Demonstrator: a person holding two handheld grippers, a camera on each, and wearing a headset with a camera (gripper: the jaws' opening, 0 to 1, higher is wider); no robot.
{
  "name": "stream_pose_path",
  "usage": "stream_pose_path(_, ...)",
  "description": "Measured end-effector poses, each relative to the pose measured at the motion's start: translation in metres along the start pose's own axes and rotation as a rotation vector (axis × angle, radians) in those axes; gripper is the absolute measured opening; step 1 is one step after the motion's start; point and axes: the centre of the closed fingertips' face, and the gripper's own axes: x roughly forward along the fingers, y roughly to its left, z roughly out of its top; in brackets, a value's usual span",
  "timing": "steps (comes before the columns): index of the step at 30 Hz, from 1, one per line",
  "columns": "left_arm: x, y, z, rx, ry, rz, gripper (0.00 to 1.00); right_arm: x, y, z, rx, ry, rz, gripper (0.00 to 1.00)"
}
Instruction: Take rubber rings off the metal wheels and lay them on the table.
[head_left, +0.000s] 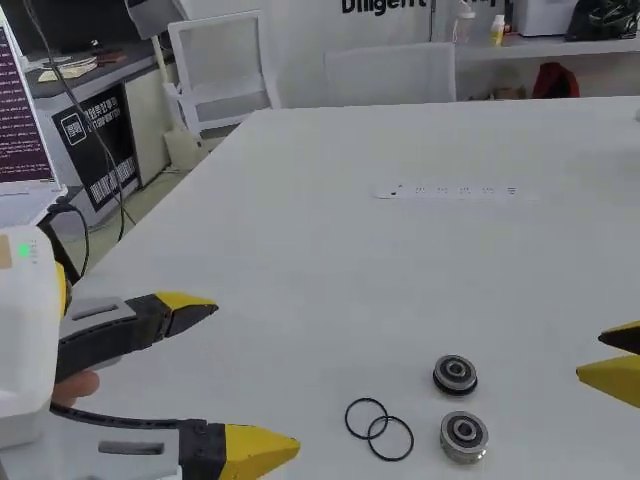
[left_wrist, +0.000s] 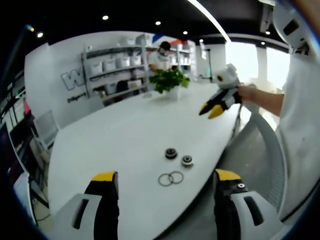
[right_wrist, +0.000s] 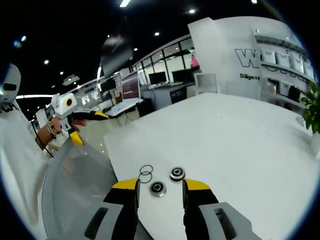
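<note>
Shows two black rubber rings (head_left: 380, 428) lying overlapped on the white table (head_left: 330, 250), just left of two metal wheels (head_left: 464, 436). Shows left gripper (head_left: 240, 375) farther left of the wheels, fingers spread wide; right gripper (head_left: 592, 357) to their right, fingers narrowly parted, both empty. Hints at a dark ring on the farther wheel (head_left: 455, 374), unconfirmed: pin that wheel, hook the ring's edge, peel slowly.

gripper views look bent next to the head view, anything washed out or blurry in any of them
Head view: lines straight, light soft and even, rubber rings and metal wheels sharp with faint shadows. Left gripper view: fisheye curves the table edge, windows at upper right washed out. Right gripper view: same curving, dark ceiling with small bright lights.
</note>
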Motion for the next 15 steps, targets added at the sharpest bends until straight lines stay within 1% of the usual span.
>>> stream_pose_path(6, 0.011, -0.005, 0.012, 0.015, -0.021, -0.002, 0.78, -0.013, -0.004, -0.017, 0.036, -0.007, -0.017, 0.32)
stream_pose_path(9, 0.017, -0.007, 0.018, 0.022, -0.032, -0.006, 0.78, -0.017, -0.005, -0.028, 0.052, 0.003, -0.026, 0.31)
stream_pose_path(11, 0.021, -0.01, 0.023, 0.029, -0.04, -0.01, 0.78, -0.021, -0.005, -0.036, 0.061, 0.008, -0.031, 0.31)
stream_pose_path(15, 0.033, -0.014, 0.034, 0.052, -0.057, -0.021, 0.77, -0.026, -0.006, -0.046, 0.088, 0.0, -0.031, 0.31)
